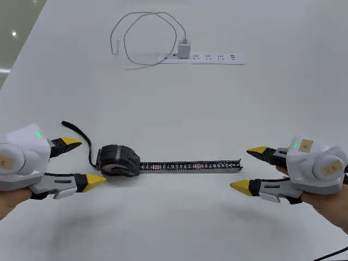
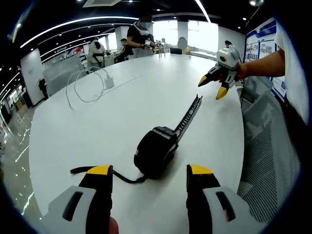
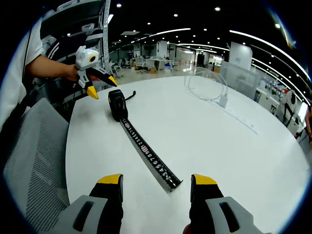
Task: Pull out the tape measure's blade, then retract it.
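Note:
A black tape measure [image 1: 118, 160] lies on the white table [image 1: 179, 98], its blade [image 1: 190, 165] drawn out flat to the right, ending in a hook [image 1: 240, 162]. A black wrist strap [image 1: 79, 133] trails from its left side. My left gripper [image 1: 88, 162] stands open just left of the case [image 2: 156, 150], not touching it. My right gripper [image 1: 251, 168] is open a short way right of the blade's end [image 3: 174, 183], with nothing between its fingers. Each gripper appears in the other's view: right gripper [image 2: 214, 84], left gripper [image 3: 100, 84].
A white power strip [image 1: 202, 57] with a plugged-in charger [image 1: 184, 50] and a looped white cable [image 1: 142, 38] lies at the far side of the table. A grey mesh chair [image 3: 31, 161] stands at the table's edge. People stand at the far end [image 2: 141, 34].

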